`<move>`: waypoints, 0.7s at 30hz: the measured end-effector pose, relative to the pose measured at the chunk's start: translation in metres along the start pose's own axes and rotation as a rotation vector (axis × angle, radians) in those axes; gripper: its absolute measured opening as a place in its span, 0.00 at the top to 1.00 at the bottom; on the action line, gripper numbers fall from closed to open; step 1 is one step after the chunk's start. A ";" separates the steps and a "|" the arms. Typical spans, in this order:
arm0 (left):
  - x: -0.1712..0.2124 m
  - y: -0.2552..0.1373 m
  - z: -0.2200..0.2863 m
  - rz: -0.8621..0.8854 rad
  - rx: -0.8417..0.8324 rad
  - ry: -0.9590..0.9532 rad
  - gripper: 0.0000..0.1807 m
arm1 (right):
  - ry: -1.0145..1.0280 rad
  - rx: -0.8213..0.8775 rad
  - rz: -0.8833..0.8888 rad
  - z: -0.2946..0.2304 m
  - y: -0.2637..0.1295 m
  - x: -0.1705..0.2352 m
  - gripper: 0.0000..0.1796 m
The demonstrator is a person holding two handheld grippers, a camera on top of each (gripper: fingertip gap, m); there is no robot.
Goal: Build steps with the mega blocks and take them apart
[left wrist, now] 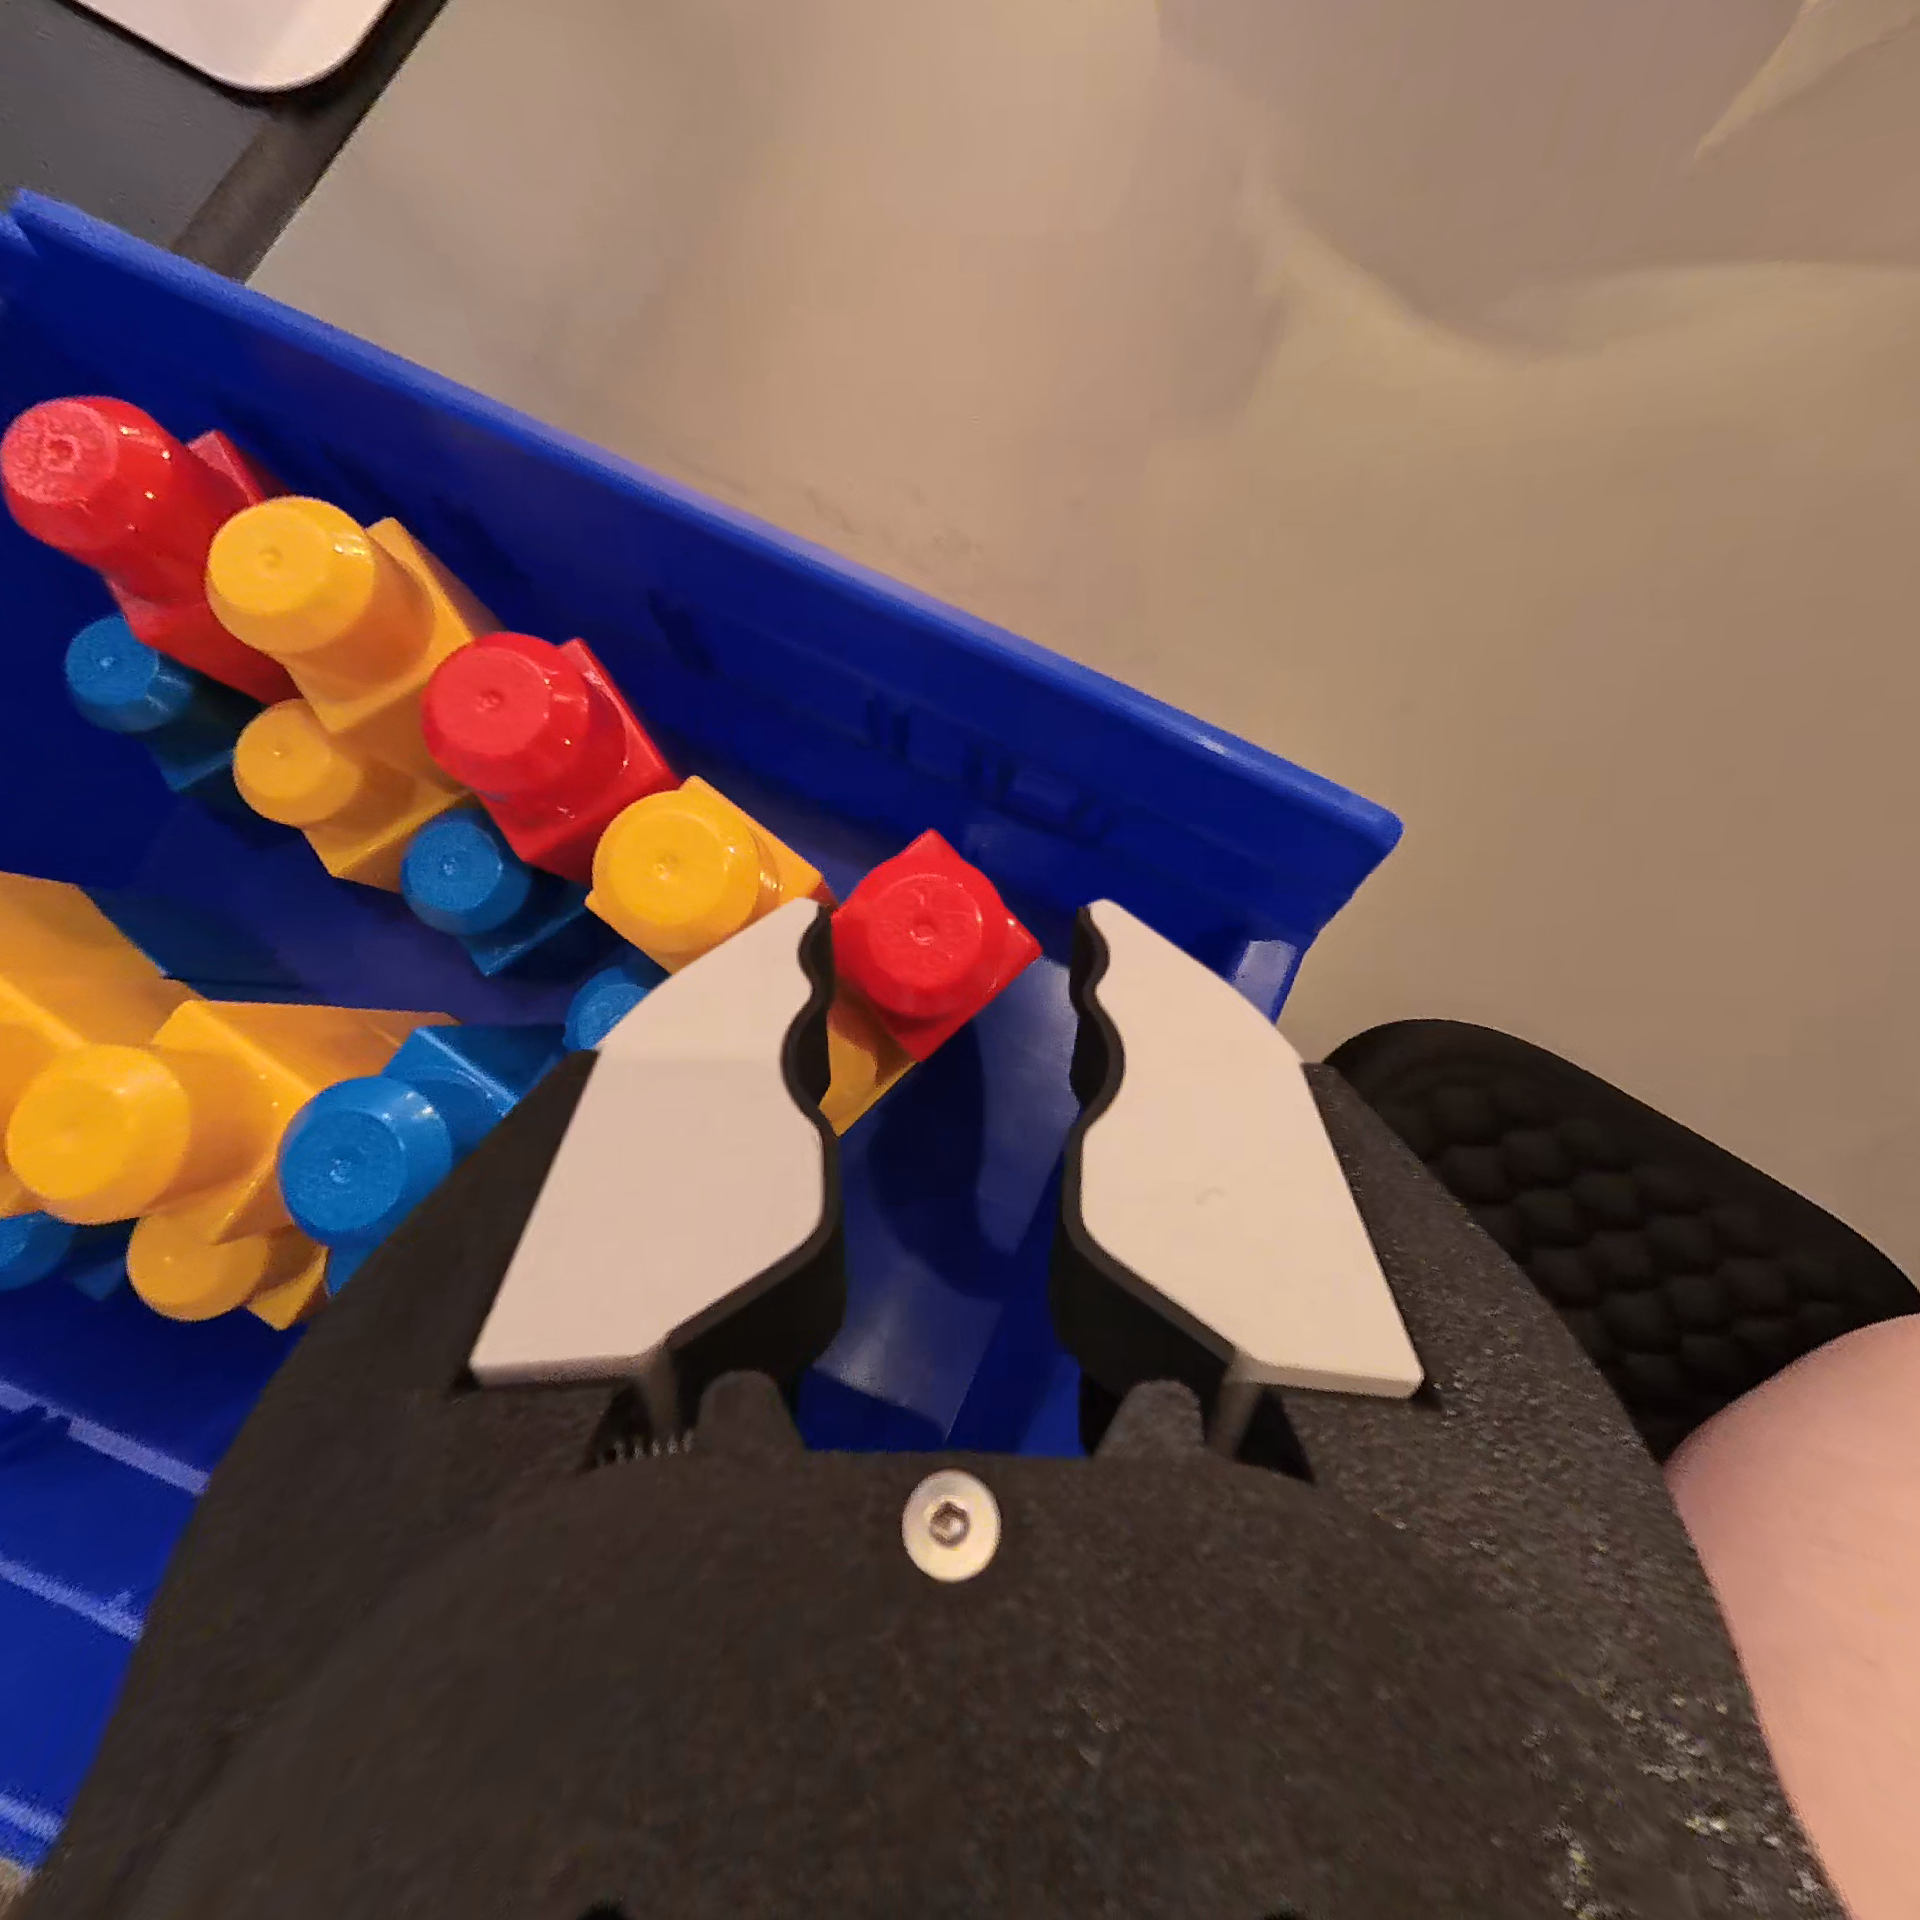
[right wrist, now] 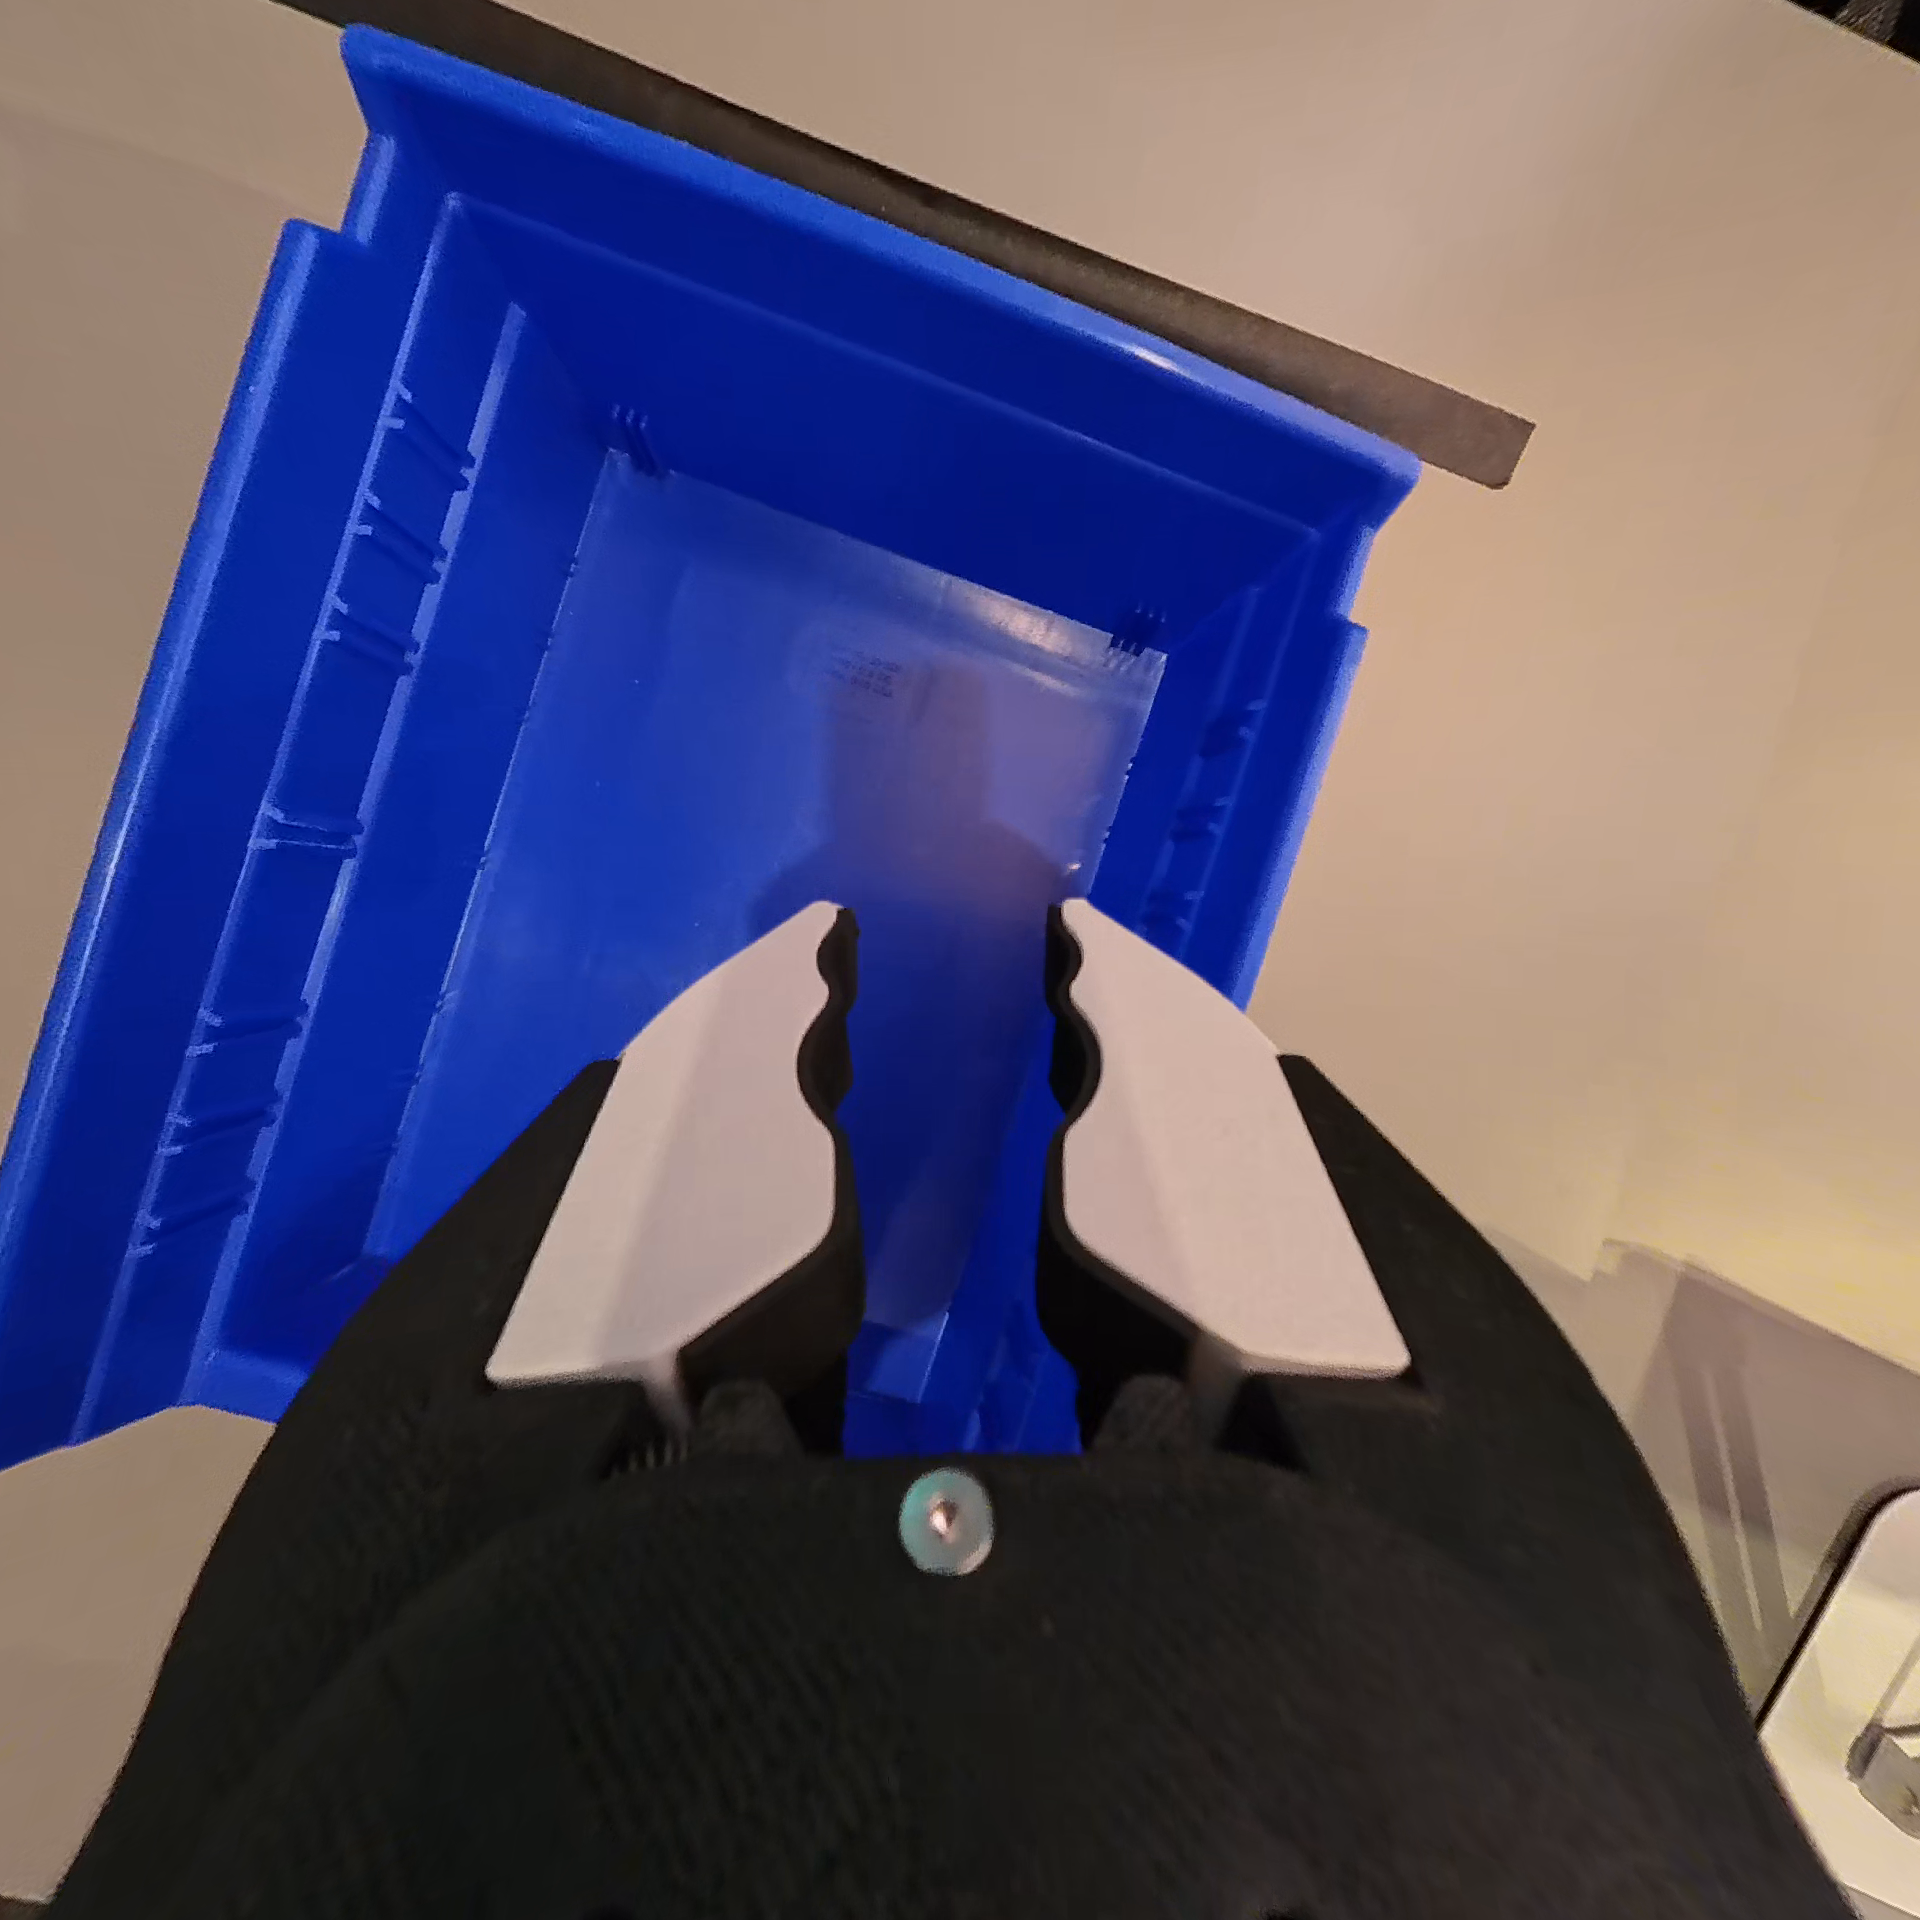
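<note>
In the left wrist view a blue bin (left wrist: 935, 665) holds several red, yellow and blue mega blocks joined in stepped rows. My left gripper (left wrist: 945, 920) is open above the bin's right end. A small red one-stud block (left wrist: 925, 940) sits on a yellow block between the fingertips; the left fingertip (left wrist: 769, 935) is close beside it and the right one stands apart. In the right wrist view my right gripper (right wrist: 951, 914) is open and empty above a second blue bin (right wrist: 468, 623), which holds no blocks.
Both bins stand on a beige tabletop (left wrist: 1351, 416). A black padded rest (left wrist: 1662, 1236) and a person's arm (left wrist: 1829, 1558) lie at the right of the left wrist view. A dark strip (right wrist: 1143, 301) runs behind the empty bin. A white object (right wrist: 1860, 1683) sits at the lower right. The left gripper's tips are roughly 65 cm from the right gripper's.
</note>
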State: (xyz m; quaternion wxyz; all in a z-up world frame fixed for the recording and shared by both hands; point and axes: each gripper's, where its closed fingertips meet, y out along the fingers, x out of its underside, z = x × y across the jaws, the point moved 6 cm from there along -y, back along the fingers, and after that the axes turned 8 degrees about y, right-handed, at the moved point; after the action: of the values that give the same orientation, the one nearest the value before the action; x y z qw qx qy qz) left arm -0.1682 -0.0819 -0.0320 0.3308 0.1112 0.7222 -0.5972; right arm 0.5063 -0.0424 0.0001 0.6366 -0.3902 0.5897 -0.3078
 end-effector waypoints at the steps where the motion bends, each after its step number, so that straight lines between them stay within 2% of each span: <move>1: 0.000 0.000 0.000 0.007 0.007 0.001 0.76 | -0.002 0.000 -0.006 0.000 0.001 0.000 0.79; 11: 0.003 0.004 -0.004 0.029 0.005 0.016 0.77 | -0.019 -0.002 -0.012 -0.003 0.004 -0.001 0.79; 13: 0.002 0.005 -0.004 0.029 0.015 0.019 0.77 | -0.023 -0.003 -0.018 -0.004 0.005 0.000 0.79; 15: 0.000 0.004 -0.003 0.043 0.014 0.044 0.83 | -0.027 -0.002 -0.027 -0.004 0.006 0.001 0.79; 21: -0.002 -0.007 0.001 0.060 0.005 0.071 0.83 | -0.035 -0.002 -0.037 -0.005 0.007 0.001 0.79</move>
State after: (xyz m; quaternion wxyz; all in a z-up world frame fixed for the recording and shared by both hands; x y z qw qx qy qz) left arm -0.1702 -0.0847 -0.0259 0.3225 0.1545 0.7282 -0.5847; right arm 0.5006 -0.0399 -0.0066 0.6407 -0.4069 0.5715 -0.3120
